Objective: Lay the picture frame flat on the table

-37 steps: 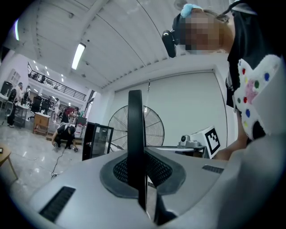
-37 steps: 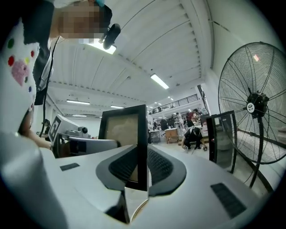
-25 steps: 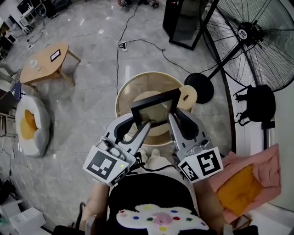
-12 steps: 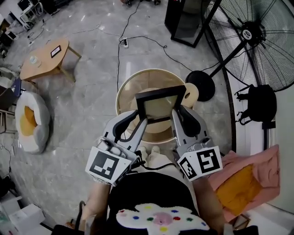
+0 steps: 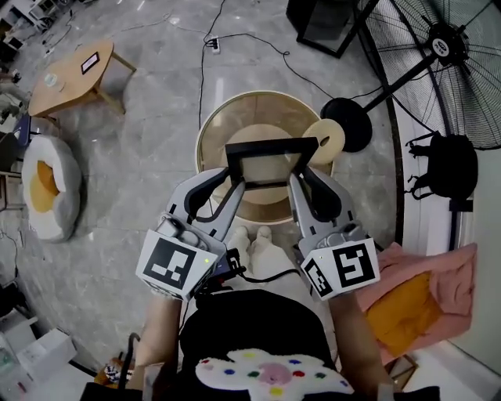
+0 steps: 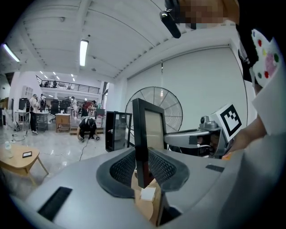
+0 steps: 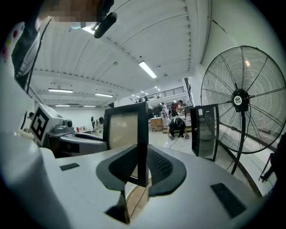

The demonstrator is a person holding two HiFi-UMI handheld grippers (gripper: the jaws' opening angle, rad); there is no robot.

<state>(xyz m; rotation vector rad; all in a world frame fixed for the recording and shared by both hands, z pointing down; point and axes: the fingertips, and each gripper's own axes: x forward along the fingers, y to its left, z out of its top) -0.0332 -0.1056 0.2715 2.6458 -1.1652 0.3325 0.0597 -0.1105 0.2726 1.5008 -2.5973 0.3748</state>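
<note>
A black picture frame (image 5: 272,147) with a beige panel hangs upright over the round wooden table (image 5: 210,129). My left gripper (image 5: 232,185) grips its left side bar and my right gripper (image 5: 297,182) grips its right side bar. In the left gripper view the frame's edge (image 6: 143,134) stands between the ribbed pads (image 6: 161,166) of the left gripper (image 6: 143,171), whose jaws have just been closing on it. The right gripper view shows the frame (image 7: 127,127) clamped in the right gripper (image 7: 142,169). The frame's lower edge is hidden behind the jaws.
A small wooden disc (image 5: 325,141) lies at the table's right rim. Beside it stand a big floor fan (image 5: 450,55) with a round black base (image 5: 347,124) and a black cabinet (image 5: 329,19). A low wooden side table (image 5: 74,74) and a cushion (image 5: 47,188) are at the left.
Both grippers have sunk with the frame toward the round table. The frame, tilted before, now sits square across the table in the head view.
</note>
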